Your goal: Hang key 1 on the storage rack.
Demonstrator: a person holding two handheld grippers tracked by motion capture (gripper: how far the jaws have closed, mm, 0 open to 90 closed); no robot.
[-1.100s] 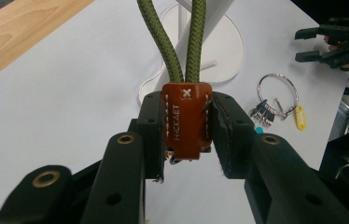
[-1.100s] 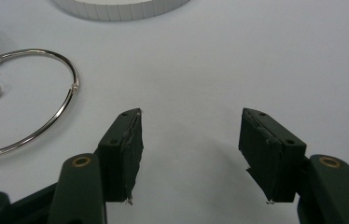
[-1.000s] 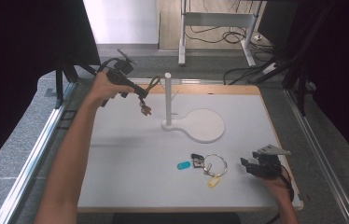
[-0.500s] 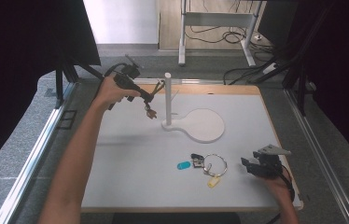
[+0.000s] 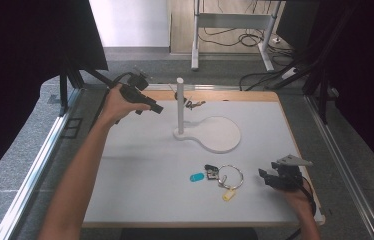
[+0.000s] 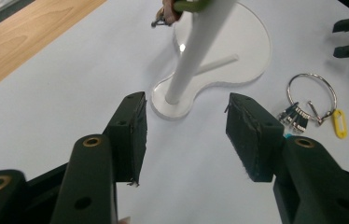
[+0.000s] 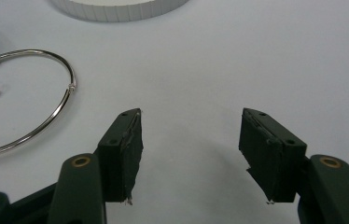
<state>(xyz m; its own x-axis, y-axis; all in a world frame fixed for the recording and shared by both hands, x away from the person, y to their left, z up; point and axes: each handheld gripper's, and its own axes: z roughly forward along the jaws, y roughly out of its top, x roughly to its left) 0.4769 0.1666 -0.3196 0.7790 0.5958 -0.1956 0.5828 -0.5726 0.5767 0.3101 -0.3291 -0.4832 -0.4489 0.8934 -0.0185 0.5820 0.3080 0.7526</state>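
A white post stand (image 5: pixel 180 107) rises from a rounded base (image 5: pixel 220 135) on the white board. A small bunch of keys (image 5: pixel 191 104) hangs from the post near its top, seen too at the upper edge of the left gripper view as the bunch of keys (image 6: pixel 172 10). My left gripper (image 5: pixel 157 108) hovers just left of the post; its jaws have just been opening and nothing is between them (image 6: pixel 184 135). A large key ring (image 5: pixel 229 176) with blue and yellow tags lies on the board. My right gripper (image 5: pixel 266 178) rests open beside that ring, jaws bare (image 7: pixel 191 154).
The board's wooden far edge (image 5: pixel 235 95) runs behind the post. A metal rail (image 5: pixel 40 170) borders the table on the left. The ring's wire loop (image 7: pixel 46 116) lies left of the right jaws, and the stand base (image 7: pixel 116 9) is beyond them.
The left gripper held the dangling keys beside the post; now the keys hang on the post and its jaws stand apart. The right gripper has not moved.
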